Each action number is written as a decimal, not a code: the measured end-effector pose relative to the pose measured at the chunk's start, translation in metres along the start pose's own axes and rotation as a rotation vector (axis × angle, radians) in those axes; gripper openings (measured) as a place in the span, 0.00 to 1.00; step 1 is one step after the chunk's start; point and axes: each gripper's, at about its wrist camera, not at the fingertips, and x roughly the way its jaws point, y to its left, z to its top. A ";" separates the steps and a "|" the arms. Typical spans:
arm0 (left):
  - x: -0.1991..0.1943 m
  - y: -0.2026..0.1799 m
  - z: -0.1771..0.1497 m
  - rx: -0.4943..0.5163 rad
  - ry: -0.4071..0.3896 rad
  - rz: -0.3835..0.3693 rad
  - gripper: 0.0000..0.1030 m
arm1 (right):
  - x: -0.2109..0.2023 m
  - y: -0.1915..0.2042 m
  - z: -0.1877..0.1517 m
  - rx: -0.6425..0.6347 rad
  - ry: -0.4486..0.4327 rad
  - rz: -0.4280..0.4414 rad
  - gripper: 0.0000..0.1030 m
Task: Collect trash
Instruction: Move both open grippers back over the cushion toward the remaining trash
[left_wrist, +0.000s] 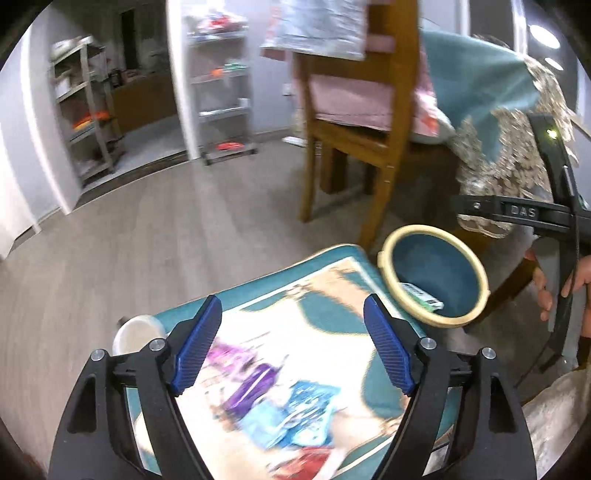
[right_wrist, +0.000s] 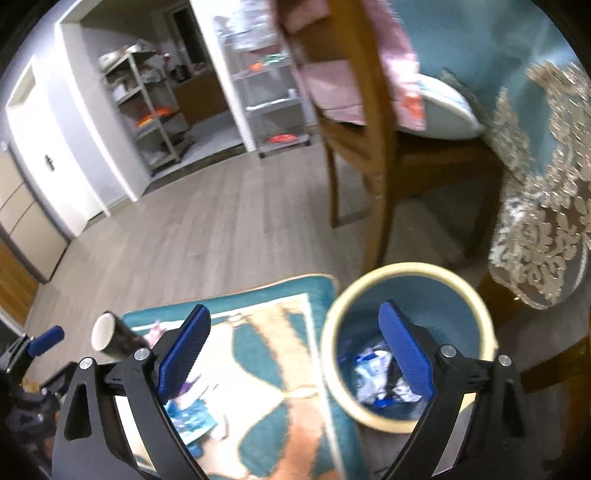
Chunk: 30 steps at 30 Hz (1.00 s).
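Wrappers (left_wrist: 280, 410) are seen scattered on the rug (left_wrist: 332, 295), low in the centre of the left wrist view, directly between the spread fingers of the left claw (left_wrist: 293, 345), which holds nothing. The right claw (right_wrist: 295, 354) is likewise spread and empty; in its own view its right finger overlaps the bin (right_wrist: 406, 291) at lower right, inside which crumpled packets (right_wrist: 373, 376) already lie. A cup (right_wrist: 110, 338) lies tipped on its side at the rug's left edge, its pale mouth turned toward the camera.

For the step judged to be in hand, a pickup by the left claw, one wrapper should be singled out, the fingers lowered straddling it, and the pads closed on a raised crease rather than on a flat patch. The pile of the rug is likely to yield, so the fingertips can be pressed in slightly to get under an edge. Motion blur suggests speed; a slower descent would help aim.

The wrappers look thin, glossy and crinkled, in purple, blue and red, and are probably light and slippery. The bin is round, blue-walled, with a smooth cream rim. The rug is soft, teal and beige, and patterned. The pads are blue and finely ribbed. The floor (left_wrist: 166, 229) is of grey wood-grain plank.
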 end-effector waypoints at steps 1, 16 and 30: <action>-0.003 0.006 -0.004 -0.010 -0.002 0.012 0.77 | 0.000 0.008 -0.001 -0.006 0.001 0.010 0.90; -0.004 0.100 -0.055 -0.149 0.040 0.104 0.78 | 0.048 0.120 -0.027 -0.128 0.125 0.084 0.90; 0.074 0.060 -0.099 -0.053 0.240 0.044 0.77 | 0.066 0.120 -0.051 -0.065 0.190 0.068 0.90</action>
